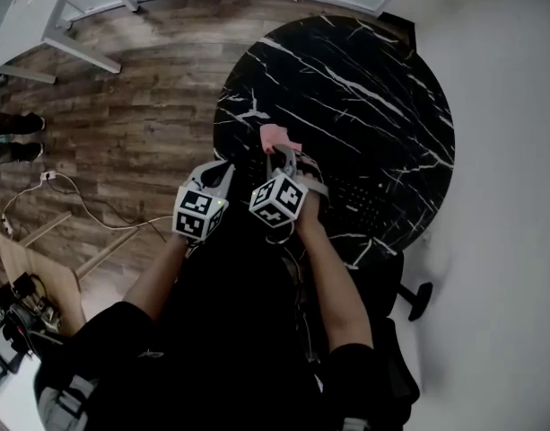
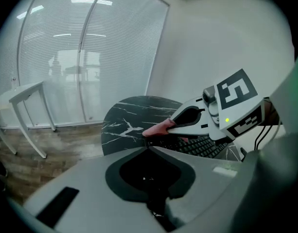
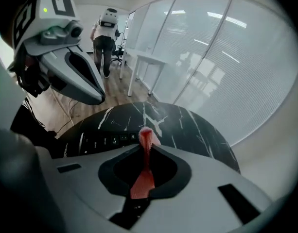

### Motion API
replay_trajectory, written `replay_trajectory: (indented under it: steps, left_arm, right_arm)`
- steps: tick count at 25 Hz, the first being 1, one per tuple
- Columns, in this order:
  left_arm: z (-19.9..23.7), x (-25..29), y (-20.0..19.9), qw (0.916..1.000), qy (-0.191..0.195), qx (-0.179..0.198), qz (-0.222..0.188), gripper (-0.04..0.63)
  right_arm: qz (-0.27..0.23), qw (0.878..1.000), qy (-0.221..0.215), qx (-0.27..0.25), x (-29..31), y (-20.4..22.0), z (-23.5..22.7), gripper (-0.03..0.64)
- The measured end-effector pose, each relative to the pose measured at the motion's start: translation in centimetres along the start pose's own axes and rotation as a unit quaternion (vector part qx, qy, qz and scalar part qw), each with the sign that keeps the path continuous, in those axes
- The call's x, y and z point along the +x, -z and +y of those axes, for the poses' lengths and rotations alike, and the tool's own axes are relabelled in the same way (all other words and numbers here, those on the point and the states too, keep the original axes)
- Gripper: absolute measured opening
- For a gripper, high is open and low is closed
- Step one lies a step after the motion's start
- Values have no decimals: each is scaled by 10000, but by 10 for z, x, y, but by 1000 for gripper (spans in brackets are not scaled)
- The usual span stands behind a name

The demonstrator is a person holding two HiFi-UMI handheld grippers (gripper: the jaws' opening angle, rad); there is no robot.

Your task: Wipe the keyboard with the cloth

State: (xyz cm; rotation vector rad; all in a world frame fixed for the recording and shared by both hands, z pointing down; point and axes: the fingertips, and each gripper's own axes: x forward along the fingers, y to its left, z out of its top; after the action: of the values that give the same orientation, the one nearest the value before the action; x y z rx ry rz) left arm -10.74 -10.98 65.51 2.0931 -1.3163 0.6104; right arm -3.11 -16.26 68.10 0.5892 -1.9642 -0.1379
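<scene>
A black keyboard (image 1: 357,201) lies on the round black marble table (image 1: 364,88), near its front edge. My right gripper (image 1: 282,156) is shut on a pink cloth (image 1: 276,136), held just above the keyboard's left end. In the right gripper view the cloth (image 3: 145,171) runs up between the shut jaws and pokes out past the tips, with the keyboard (image 3: 106,141) below. My left gripper (image 1: 224,165) hangs beside it, off the table's left edge; its jaws meet with nothing between them. The left gripper view shows the cloth (image 2: 157,128) and the keyboard (image 2: 203,147).
Wooden floor spreads left of the table, with a cable (image 1: 88,206) across it. White desk legs (image 1: 66,27) stand at the far left. A chair base (image 1: 420,296) sits by the table's near right side. A person (image 3: 106,37) stands far off.
</scene>
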Motion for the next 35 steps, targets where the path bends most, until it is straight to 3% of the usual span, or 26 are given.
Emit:
replay_trajectory:
  steps: [6, 13, 35]
  left_arm:
    - [9, 3, 28, 9999, 121, 39, 115, 0]
    - [23, 3, 47, 9991, 198, 2, 368, 0]
    - [9, -10, 70, 9984, 267, 102, 484, 0]
  right_arm:
    - [364, 9949, -804, 498, 27, 13, 41, 15]
    - [358, 9906, -1026, 830, 25, 9, 60, 15]
    - [264, 9858, -1378, 923, -8, 22, 153, 15]
